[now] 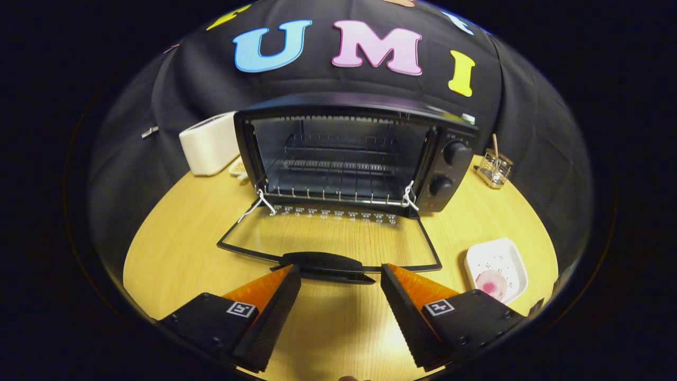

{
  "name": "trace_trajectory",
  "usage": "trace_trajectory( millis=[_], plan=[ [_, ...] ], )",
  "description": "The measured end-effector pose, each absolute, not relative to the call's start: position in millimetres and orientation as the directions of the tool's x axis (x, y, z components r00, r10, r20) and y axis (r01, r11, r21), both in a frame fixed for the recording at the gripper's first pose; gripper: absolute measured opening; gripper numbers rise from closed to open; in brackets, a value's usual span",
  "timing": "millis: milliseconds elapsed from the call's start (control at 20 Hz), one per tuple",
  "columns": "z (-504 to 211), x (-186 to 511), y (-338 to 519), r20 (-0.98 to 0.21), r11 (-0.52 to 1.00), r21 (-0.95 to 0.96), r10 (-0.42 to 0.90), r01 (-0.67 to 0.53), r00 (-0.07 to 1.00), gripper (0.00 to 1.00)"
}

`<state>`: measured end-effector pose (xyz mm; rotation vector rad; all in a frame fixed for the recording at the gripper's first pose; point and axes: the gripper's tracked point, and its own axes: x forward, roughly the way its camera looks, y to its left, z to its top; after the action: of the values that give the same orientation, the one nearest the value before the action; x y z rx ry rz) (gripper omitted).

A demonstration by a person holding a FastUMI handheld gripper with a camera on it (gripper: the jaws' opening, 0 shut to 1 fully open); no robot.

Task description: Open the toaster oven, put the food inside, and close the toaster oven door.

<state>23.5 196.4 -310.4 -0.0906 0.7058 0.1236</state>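
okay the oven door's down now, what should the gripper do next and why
Probably swing toward the white plate and take the pink food. The toaster oven door lies fully open, and the hand-held gripper is open, holding nothing, just short of the door handle.

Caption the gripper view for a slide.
Open hand-held gripper facing the black toaster oven, glass door down; pink food on white square plate beside it.
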Motion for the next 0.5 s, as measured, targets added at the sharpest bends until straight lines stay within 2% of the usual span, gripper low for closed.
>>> trace_trajectory(
  millis=[200, 500],
  plan=[
    [-283.8, 12.6, 186.7, -0.642, 0.968, -0.015, 0.182, -0.25, 0.745, 0.99],
    [-227.8, -1.8, 116.8, -0.626, 0.928, -0.008, 0.285, -0.372, 0.726, 0.99]
  ],
)
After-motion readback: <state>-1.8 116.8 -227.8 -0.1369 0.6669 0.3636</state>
